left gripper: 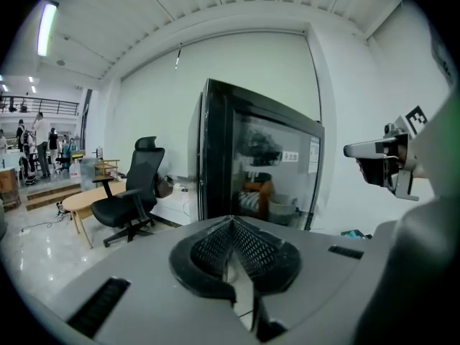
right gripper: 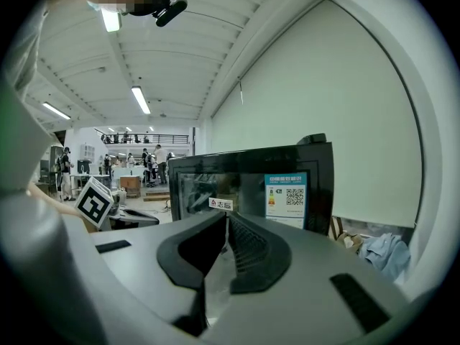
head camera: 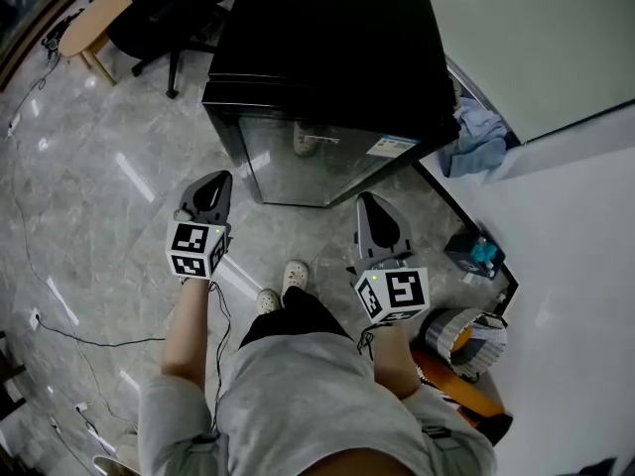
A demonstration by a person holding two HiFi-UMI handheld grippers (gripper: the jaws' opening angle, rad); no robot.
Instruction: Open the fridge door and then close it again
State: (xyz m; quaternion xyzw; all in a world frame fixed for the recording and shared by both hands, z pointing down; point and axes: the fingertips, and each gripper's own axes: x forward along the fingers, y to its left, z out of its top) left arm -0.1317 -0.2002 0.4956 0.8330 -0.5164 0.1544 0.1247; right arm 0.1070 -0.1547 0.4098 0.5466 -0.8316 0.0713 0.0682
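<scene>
A small black fridge (head camera: pixel 327 67) stands on the floor in front of me, its glass door (head camera: pixel 317 162) closed and facing me. My left gripper (head camera: pixel 211 191) hovers short of the door's left corner, jaws shut with nothing between them. My right gripper (head camera: pixel 370 206) is held in front of the door's right part, also shut and empty. In the left gripper view the jaws (left gripper: pixel 231 221) meet in front of the fridge (left gripper: pixel 262 171), seen from its left corner. The right gripper view shows closed jaws (right gripper: pixel 225 218) before the fridge (right gripper: pixel 251 185) and its label stickers. Neither gripper touches the fridge.
A black office chair (head camera: pixel 164 18) and a wooden table (head camera: pixel 99 13) stand at the back left. A blue cloth (head camera: pixel 476 137) lies between fridge and white wall. A blue box (head camera: pixel 476 251) and a roll (head camera: pixel 461 335) sit at the right. Cables (head camera: pixel 60 325) run over the floor.
</scene>
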